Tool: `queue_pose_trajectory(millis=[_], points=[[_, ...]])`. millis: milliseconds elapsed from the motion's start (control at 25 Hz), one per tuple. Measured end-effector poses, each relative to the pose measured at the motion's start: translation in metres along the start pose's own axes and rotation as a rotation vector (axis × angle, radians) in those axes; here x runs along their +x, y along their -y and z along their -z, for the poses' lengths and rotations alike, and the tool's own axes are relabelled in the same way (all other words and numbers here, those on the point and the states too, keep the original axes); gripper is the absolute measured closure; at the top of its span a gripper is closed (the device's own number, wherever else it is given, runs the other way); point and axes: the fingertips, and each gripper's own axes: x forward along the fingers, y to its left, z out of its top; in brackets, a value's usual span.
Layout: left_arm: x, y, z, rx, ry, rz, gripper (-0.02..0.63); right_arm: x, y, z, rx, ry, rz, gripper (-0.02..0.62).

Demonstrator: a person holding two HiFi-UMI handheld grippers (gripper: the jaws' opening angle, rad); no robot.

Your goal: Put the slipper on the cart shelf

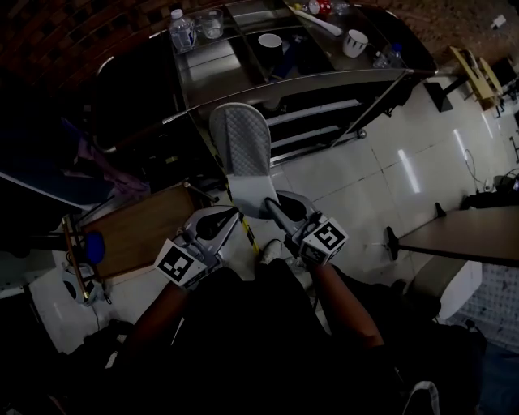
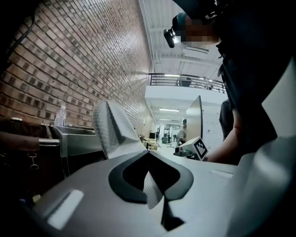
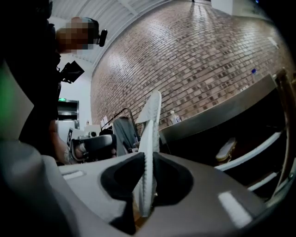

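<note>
A white slipper (image 1: 243, 154) hangs in the air in front of the steel cart (image 1: 324, 78), its toe pointing toward the cart. My left gripper (image 1: 225, 220) is shut on the slipper's heel end from the left. My right gripper (image 1: 278, 211) is shut on it from the right. In the left gripper view a fold of the slipper (image 2: 115, 132) is pinched at my left gripper (image 2: 149, 156). In the right gripper view the slipper (image 3: 150, 125) stands on edge in my right gripper (image 3: 147, 161). Another slipper (image 3: 226, 149) lies on a lower shelf of the cart (image 3: 217, 115).
The cart's top holds a water bottle (image 1: 182, 31), a glass (image 1: 212, 24), a bowl (image 1: 269, 40) and a white cup (image 1: 353, 42). A wooden board (image 1: 138, 231) lies on the floor at the left. A table (image 1: 470, 235) stands at the right. A brick wall (image 3: 208, 55) runs behind the cart.
</note>
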Motion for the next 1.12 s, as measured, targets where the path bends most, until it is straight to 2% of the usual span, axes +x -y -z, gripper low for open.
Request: queue_pose_trajectory(millis=[200,400,560,800,1120], points=[[0.004,0.004,0.004,0.018,-0.016,-0.052,0.603,-0.007,0.018,0.035,0.083,-0.057,-0.053,0.537],[-0.014,-0.014,0.022,-0.007,-0.039,-0.078,0.603,-0.002,0.023,0.078,0.265,-0.150,-0.040,0.537],[-0.027,-0.030,0.027,-0.008,-0.021,-0.077,0.603,0.009,0.025,0.107,0.391,-0.207,-0.003,0.537],[-0.041,-0.055,0.030,-0.040,0.028,-0.064,0.603,0.024,0.037,0.125,0.491,-0.246,0.072,0.537],[-0.027,-0.074,0.031,0.002,0.015,-0.081,0.603,0.048,0.083,0.131,0.518,-0.304,0.101,0.537]])
